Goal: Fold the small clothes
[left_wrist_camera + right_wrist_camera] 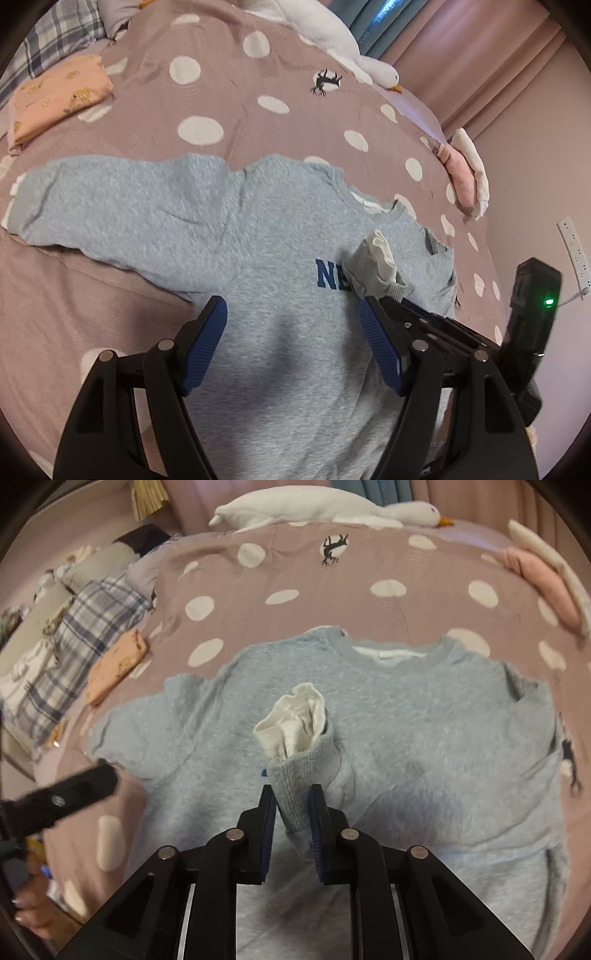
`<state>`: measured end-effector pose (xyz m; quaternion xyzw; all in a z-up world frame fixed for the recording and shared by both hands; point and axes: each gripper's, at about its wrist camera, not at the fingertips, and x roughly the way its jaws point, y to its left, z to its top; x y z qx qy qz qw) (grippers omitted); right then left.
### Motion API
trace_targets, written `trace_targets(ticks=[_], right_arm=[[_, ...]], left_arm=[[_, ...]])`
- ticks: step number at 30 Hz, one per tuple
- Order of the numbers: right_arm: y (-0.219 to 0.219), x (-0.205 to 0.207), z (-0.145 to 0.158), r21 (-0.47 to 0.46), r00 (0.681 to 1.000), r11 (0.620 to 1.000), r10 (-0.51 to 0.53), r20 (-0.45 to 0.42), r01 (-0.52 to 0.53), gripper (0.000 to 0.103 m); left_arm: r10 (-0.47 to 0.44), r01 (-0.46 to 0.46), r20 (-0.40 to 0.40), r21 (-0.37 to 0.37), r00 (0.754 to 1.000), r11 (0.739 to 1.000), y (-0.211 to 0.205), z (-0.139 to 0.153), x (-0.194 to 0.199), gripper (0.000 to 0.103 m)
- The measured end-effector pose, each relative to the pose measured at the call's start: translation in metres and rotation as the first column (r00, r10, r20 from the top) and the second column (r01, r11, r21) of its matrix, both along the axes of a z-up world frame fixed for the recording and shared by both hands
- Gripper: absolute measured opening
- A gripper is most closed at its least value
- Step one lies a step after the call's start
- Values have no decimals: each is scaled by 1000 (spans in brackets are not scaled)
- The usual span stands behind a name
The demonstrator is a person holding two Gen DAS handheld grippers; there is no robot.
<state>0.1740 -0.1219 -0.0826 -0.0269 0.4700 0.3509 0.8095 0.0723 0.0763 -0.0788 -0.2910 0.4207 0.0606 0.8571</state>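
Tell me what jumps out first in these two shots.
A grey sweatshirt spread on the polka-dot bedspread, one cuff pinched in the right gripper over its chest. The left gripper hovers open above its body. A white goose plush lies along the far edge.

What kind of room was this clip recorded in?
Most likely a bedroom. The grey sweatshirt is spread on a bed with a polka-dot cover, a plush goose lies along its far edge, and curtains hang behind.
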Motion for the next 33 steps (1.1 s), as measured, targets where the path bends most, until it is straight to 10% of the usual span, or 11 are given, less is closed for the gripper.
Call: trace_targets(ticks=[4, 16, 19, 24, 33], right_arm=[[-26, 0, 17, 81, 999, 996, -44, 5, 43, 56], [-153, 35, 9, 75, 915, 912, -403, -26, 404, 57], [-175, 38, -3, 63, 889, 887, -455, -47, 457, 57], [-192, 50, -20, 54, 864, 864, -494, -95, 500, 57], [-185, 58, -26, 39, 873, 874, -479, -90, 484, 57]], left_arm=[[-23, 23, 7, -34, 1000, 999, -4, -1, 10, 76], [-170, 153, -77, -188, 982, 970, -44, -57, 72, 76], [-180, 155, -118, -194, 977, 969, -53, -71, 83, 68], [-188, 173, -118, -128, 975, 977, -60, -66, 97, 25], [-182, 182, 18, -62, 983, 981, -56, -9, 114, 15]])
